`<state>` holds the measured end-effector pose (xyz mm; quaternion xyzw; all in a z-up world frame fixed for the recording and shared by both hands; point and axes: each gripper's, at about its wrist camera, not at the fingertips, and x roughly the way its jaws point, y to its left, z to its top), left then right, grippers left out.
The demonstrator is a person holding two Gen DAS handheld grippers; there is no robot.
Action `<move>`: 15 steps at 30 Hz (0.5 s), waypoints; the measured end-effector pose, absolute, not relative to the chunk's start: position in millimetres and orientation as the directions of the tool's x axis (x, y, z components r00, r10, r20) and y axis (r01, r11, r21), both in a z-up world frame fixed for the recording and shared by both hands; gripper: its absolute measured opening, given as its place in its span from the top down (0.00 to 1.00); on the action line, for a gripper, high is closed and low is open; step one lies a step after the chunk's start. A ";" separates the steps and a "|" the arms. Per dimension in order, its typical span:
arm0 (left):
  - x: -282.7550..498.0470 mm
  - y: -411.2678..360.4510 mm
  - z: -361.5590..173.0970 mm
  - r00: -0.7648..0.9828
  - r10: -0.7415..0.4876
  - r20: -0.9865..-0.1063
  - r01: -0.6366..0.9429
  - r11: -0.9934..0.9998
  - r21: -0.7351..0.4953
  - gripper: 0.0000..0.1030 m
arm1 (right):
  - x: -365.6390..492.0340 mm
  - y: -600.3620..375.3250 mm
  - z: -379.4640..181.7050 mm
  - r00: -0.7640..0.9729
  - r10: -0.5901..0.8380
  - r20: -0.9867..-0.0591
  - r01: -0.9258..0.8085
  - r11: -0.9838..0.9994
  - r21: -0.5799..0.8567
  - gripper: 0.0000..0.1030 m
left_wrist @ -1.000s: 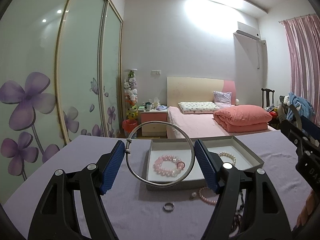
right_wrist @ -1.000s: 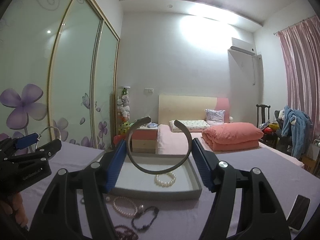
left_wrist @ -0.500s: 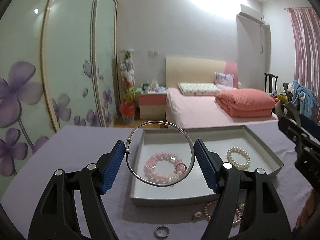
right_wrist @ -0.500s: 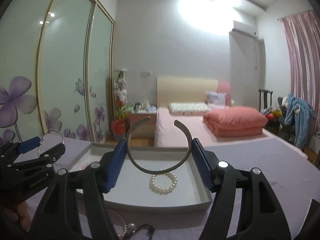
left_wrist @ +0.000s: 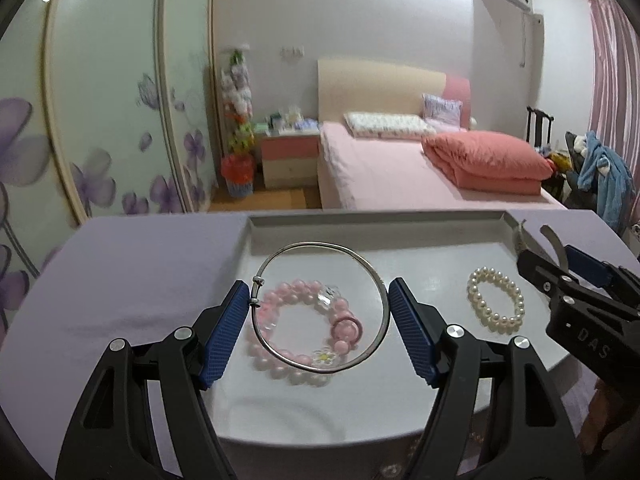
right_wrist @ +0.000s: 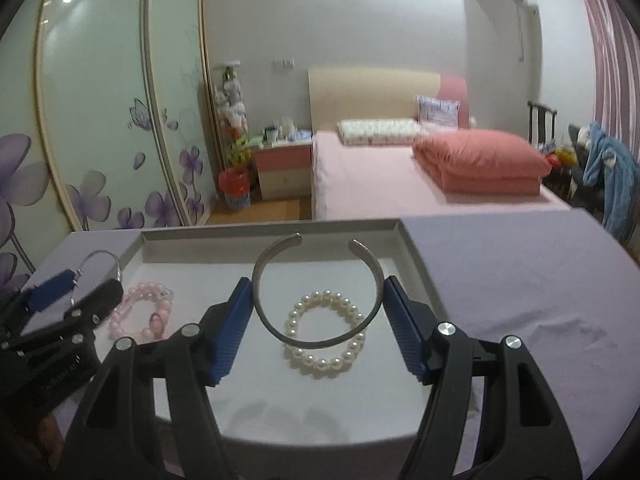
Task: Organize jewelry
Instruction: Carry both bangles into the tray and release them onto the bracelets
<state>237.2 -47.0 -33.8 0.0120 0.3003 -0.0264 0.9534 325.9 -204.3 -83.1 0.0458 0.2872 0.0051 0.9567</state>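
Note:
My left gripper (left_wrist: 318, 312) is shut on a thin silver bangle (left_wrist: 276, 350) and holds it above the grey tray (left_wrist: 376, 218), over a pink bead bracelet (left_wrist: 296, 370) lying in it. My right gripper (right_wrist: 318, 312) is shut on an open silver cuff (right_wrist: 316, 342) and holds it above a white pearl bracelet (right_wrist: 320, 362) in the same tray (right_wrist: 272, 228). The pearl bracelet (left_wrist: 496, 300) lies at the tray's right in the left wrist view. The pink bracelet (right_wrist: 140, 312) lies at the left in the right wrist view.
The tray sits on a purple tablecloth (left_wrist: 132, 280). A small ring (left_wrist: 387, 470) lies on the cloth in front of the tray. Behind the table are a bed (left_wrist: 400, 168), a nightstand (left_wrist: 290, 156) and a wardrobe (left_wrist: 100, 92).
Both grippers have moved forward and down over the tray, each still holding its bangle. The loose jewelry in front of the tray has dropped out of view.

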 end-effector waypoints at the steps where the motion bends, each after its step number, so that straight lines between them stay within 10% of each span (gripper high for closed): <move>1: 240.6 -46.4 -36.3 0.807 -0.048 -0.589 0.060 0.998 0.000 0.30 | 333.6 -206.5 -87.4 0.812 0.057 -0.580 0.011 0.994 0.113 0.37; 15: 226.1 -10.6 -11.6 0.842 -0.016 -0.540 -0.029 0.997 -0.075 0.24 | 296.6 -230.3 -77.2 0.846 0.060 -0.529 0.033 0.986 0.165 0.34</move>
